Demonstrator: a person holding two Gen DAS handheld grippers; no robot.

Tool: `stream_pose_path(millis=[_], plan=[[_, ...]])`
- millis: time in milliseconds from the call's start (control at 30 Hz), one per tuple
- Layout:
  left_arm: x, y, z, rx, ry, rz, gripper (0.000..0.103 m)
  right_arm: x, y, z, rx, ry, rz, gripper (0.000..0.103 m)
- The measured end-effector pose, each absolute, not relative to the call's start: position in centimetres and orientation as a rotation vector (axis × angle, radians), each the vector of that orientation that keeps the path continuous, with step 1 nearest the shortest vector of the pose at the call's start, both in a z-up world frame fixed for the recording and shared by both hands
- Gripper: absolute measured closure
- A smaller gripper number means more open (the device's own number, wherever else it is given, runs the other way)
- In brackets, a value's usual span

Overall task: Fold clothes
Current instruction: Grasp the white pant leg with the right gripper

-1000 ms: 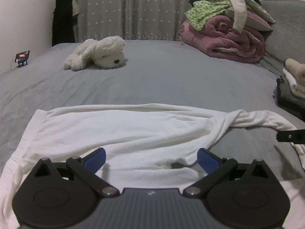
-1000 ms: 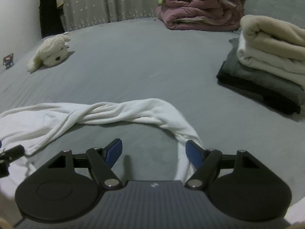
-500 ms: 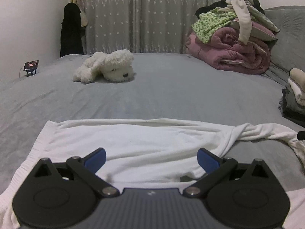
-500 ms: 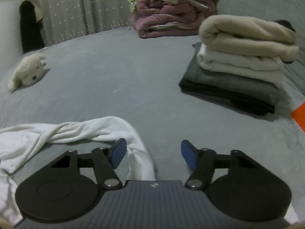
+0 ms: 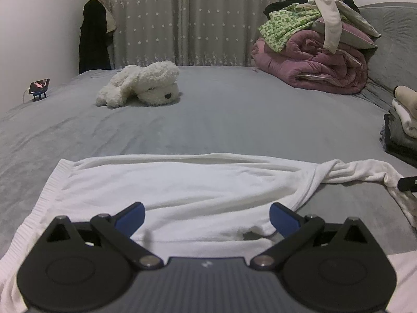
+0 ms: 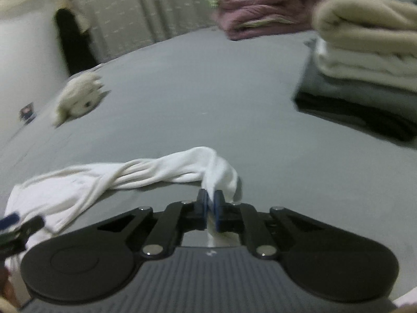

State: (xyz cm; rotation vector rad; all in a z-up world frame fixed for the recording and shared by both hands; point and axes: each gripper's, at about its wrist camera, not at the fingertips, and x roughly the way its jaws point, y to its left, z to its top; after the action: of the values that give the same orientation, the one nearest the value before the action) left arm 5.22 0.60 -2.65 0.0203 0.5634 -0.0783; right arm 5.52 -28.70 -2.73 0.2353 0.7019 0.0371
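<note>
Dim, flat indoor light with a grey cast; soft shadows gather under the white garment [image 5: 182,182] on the bed [image 5: 234,120]; the left wrist view is sharp (black fisheye corners); the right wrist view is motion-smeared, worst around the folded stack [image 6: 365,52].

Right gripper [image 6: 211,206]: your jaws, wide apart half a second ago, are now closed on the sleeve [image 6: 219,174].
Sleeve: its bend, formerly lying loose ahead of your right fingers, now sits bunched between them.
Right view: now blurred and swung back left from the stack [image 6: 365,60].
Left gripper [image 5: 206,217]: your view has levelled, the shirt [image 5: 182,185] lower in frame.
</note>
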Motion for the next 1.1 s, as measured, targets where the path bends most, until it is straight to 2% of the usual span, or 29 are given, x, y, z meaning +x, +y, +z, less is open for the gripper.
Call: stream_pose_path(millis=[333, 400, 500, 533, 567, 733, 1000, 1100], plan=[[5.4, 0.6, -2.9, 0.022, 0.576, -0.083, 0.001, 4.1, -23.5, -4.2, -0.015, 0.845, 0.303, 0.094], [5.4, 0.5, -2.9, 0.026, 0.578, -0.084, 0.001, 4.0, -23.7, -4.1, 0.003, 0.855, 0.33, 0.087], [5.3, 0.4, -3.0, 0.031, 0.581, -0.083, 0.001, 3.7, -25.0, -3.4, 0.095, 0.845, 0.342, 0.08], [5.3, 0.4, -3.1, 0.033, 0.581, -0.082, 0.001, 3.6, -25.4, -3.1, 0.121, 0.832, 0.337, 0.067], [5.3, 0.3, -3.1, 0.034, 0.581, -0.081, 0.001, 3.4, -25.9, -2.8, 0.147, 0.816, 0.327, 0.059], [5.3, 0.2, -3.1, 0.039, 0.581, -0.08, 0.001, 4.1, -28.6, -2.2, 0.32, 0.749, 0.247, 0.059], [5.4, 0.3, -3.1, 0.033, 0.58, -0.082, 0.001, 6.7, -32.1, -5.2, 0.621, 0.783, 0.1, 0.059], [5.4, 0.4, -3.1, 0.031, 0.581, -0.082, 0.001, 7.1, -31.8, -5.5, 0.634, 0.781, 0.102, 0.066]])
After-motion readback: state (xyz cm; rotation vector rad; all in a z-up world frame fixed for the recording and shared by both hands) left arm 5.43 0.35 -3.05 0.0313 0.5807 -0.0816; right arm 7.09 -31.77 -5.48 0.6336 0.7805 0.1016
